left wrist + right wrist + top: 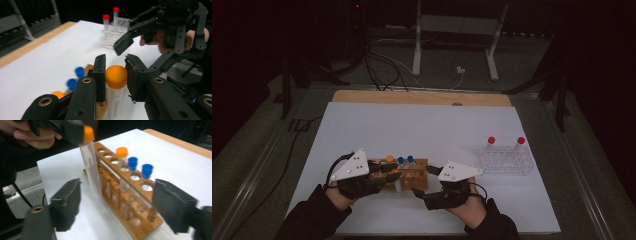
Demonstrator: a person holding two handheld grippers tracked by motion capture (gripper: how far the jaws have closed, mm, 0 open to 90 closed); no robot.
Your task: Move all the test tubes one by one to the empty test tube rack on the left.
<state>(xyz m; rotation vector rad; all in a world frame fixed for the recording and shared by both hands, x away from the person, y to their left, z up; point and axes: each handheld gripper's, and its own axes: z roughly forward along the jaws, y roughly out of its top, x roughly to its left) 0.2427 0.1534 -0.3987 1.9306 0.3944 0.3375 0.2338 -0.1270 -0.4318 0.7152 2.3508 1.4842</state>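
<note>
My left gripper [115,65] is shut on the orange cap of a clear tube [113,100]. In the right gripper view that tube [91,170] leans over the left end of the wooden rack [140,195]; I cannot tell whether its foot is in a hole. The rack holds one orange-capped tube [122,152] and two blue-capped tubes [132,161]. My right gripper [120,202] is open, its jaws wide on either side of the rack and touching nothing. In the high view the left gripper [391,171] and right gripper [423,181] flank the rack [409,175] at the table's front.
A clear plastic rack [506,161] with two red-capped tubes [491,140] stands to the right on the white sheet [427,125]. The table's wooden far edge [422,96] lies beyond. Cables and a metal frame are on the floor behind.
</note>
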